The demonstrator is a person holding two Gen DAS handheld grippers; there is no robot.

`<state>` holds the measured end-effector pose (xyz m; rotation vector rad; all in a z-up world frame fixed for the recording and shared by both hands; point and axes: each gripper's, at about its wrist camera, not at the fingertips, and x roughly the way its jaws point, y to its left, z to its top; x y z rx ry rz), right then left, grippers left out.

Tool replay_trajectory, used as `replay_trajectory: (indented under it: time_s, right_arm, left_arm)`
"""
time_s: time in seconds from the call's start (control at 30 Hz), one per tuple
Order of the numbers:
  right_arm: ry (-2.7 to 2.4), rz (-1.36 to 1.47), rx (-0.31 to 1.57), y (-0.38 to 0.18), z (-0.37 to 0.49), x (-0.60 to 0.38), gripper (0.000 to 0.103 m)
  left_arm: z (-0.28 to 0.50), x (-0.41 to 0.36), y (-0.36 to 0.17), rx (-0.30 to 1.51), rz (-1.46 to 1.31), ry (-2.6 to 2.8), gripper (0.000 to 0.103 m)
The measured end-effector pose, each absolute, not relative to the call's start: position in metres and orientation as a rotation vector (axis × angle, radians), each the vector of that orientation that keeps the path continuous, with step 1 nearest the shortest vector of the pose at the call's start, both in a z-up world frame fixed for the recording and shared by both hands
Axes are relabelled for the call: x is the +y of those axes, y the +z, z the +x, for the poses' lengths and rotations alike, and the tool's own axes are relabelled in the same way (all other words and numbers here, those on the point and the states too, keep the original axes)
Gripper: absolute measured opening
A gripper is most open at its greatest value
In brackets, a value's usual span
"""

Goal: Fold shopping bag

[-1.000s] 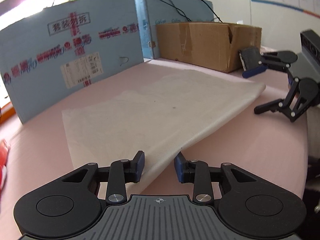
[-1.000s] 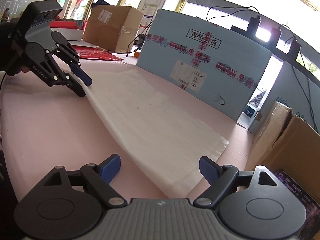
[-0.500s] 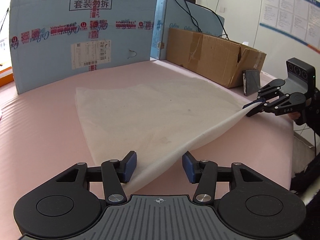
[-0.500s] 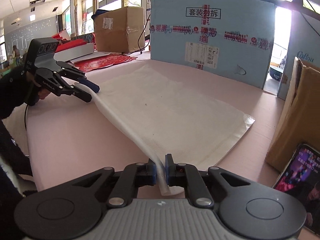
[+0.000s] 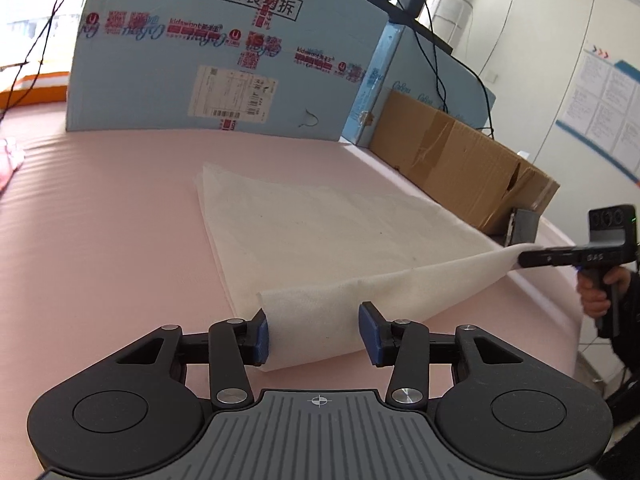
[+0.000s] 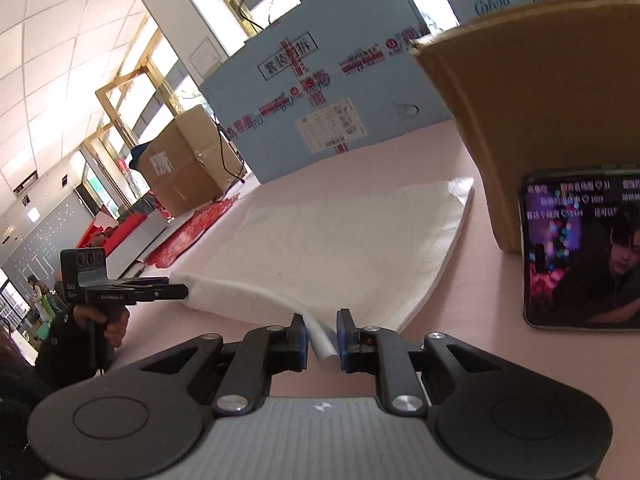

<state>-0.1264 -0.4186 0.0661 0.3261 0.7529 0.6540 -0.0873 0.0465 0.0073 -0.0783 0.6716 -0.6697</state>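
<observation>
A white fabric shopping bag (image 5: pixel 320 236) lies flat on the pink table (image 5: pixel 100 240), with its near edge lifted off the surface. My left gripper (image 5: pixel 314 334) has its jaws wide apart around the raised near corner of the bag; the left pad touches the fabric. In the right wrist view it (image 6: pixel 182 293) looks closed at the bag's corner. My right gripper (image 6: pixel 322 338) is shut on the bag's (image 6: pixel 352 256) other near corner. It shows in the left wrist view (image 5: pixel 524 259), holding the corner raised.
A tall blue printed board (image 5: pixel 208 64) stands at the back of the table. A brown cardboard box (image 5: pixel 460 160) sits at the right, with a phone (image 6: pixel 580 248) leaning on it. Red items (image 6: pixel 188 236) and another box (image 6: pixel 180 164) lie beyond the table's left.
My right gripper closed on the bag's corner, and both grippers lifted the near edge. My left gripper's jaws have spread wider, with the corner standing up between them.
</observation>
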Motion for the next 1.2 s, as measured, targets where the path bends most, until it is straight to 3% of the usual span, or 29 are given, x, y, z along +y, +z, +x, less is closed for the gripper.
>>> replay_trajectory:
  time_s: [0.33,0.67,0.8,0.9,1.0,1.1,1.2]
  right_arm:
    - [0.76,0.257,0.957,0.055,-0.113,-0.428,0.015]
    - [0.572,0.245,0.886,0.057,-0.139,-0.422,0.015]
    - [0.462,0.113,0.859,0.062,-0.149,-0.395,0.016]
    - [0.423,0.068,0.846,0.061,-0.152,-0.385,0.016]
    - [0.406,0.066,0.835,0.059,-0.154,-0.384,0.015]
    - [0.396,0.063,0.823,0.058,-0.157,-0.382,0.016]
    - [0.388,0.067,0.81,0.058,-0.16,-0.382,0.017]
  left_arm:
    - [-0.093,0.028,0.009,0.622,0.177,-0.522,0.025]
    - [-0.11,0.007,0.008,0.526,0.397,-0.349,0.027]
    - [-0.123,0.004,0.02,0.398,0.383,-0.269,0.053]
    - [-0.142,-0.009,0.033,0.263,0.354,-0.313,0.056]
    - [-0.156,-0.036,0.038,0.216,0.339,-0.47,0.055]
    - [-0.158,-0.074,0.029,0.258,0.413,-0.66,0.033]
    - [-0.146,-0.098,0.015,0.345,0.498,-0.732,0.032]
